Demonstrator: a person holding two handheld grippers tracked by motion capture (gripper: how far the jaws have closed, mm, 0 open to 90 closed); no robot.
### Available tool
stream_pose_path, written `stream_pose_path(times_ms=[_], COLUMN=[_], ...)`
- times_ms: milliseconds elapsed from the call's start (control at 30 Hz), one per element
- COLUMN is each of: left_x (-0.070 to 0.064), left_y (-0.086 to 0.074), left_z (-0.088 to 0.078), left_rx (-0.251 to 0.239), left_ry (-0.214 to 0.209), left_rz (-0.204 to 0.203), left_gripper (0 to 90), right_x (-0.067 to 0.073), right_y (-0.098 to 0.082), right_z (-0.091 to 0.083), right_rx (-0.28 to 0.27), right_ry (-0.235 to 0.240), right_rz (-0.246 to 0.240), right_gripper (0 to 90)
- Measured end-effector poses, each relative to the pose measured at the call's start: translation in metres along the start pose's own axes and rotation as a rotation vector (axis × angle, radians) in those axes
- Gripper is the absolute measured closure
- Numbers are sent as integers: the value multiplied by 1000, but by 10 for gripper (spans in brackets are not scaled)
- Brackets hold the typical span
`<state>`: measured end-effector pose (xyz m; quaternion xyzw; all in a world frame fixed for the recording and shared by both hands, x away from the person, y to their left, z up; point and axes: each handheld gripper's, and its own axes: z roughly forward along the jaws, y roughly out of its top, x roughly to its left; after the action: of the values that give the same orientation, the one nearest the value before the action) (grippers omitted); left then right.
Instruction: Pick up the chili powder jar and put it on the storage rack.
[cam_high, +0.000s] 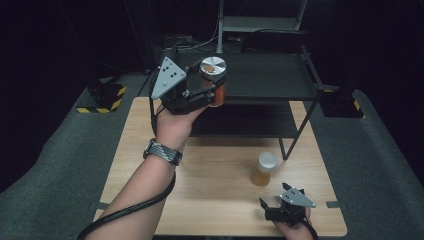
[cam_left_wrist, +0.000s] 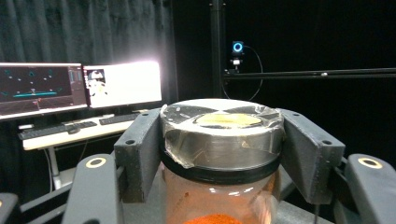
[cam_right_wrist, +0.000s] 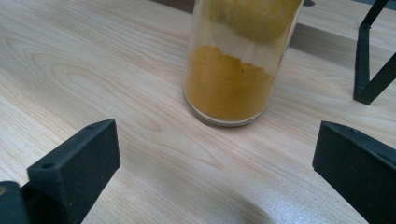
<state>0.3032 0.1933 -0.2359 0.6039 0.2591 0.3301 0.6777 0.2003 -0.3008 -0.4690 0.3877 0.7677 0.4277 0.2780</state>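
Observation:
My left gripper (cam_high: 212, 89) is lifted above the table's far left part and is shut on a glass jar of orange powder (cam_high: 214, 80) with a silver metal lid. In the left gripper view the jar (cam_left_wrist: 222, 154) stands upright between the two black pads, which press on it just under the lid. A second jar holding yellow powder (cam_high: 263, 169), capped in white, rests on the wooden table (cam_high: 215, 200). My right gripper (cam_high: 264, 209) rests near the front edge, open, its jaws spread wide toward that yellow jar (cam_right_wrist: 233, 79) a short way ahead.
A black metal shelf rack (cam_high: 265, 80) stands across the far half of the table, one leg (cam_high: 295, 135) planted close behind the yellow jar. Monitors and a keyboard (cam_left_wrist: 70, 93) sit on a desk beyond. Grey carpet surrounds the table.

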Motion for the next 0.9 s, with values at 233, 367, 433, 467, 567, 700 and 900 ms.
stream_pose_path(times_ms=[233,367,433,467,567,700,900], left_x=[7,8,9,9,12,14,16], left_y=[-1,-1,0,0,0,0,0], left_z=[17,25,29,30,34,38,45], left_rx=[-3,10,17,17,22,35,57], left_ry=[17,35,45,48,53,61,69], left_rz=[-26,-20,-22,-24,-31,-29,-25], left_gripper=[349,348,349,349,349,349,349], right_x=[-1,-1,-1,-1,-1,-4,-4], right_y=[-1,0,0,-1,-1,-2,-2], right_z=[0,0,0,0,0,0,-1], right_rx=[-3,-3,-3,-3,-5,-9,-10], right_ry=[4,6,7,7,7,14,16], right_rz=[-1,-2,-7,-7,-2,8,6], right_gripper=[1,1,1,1,1,1,0])
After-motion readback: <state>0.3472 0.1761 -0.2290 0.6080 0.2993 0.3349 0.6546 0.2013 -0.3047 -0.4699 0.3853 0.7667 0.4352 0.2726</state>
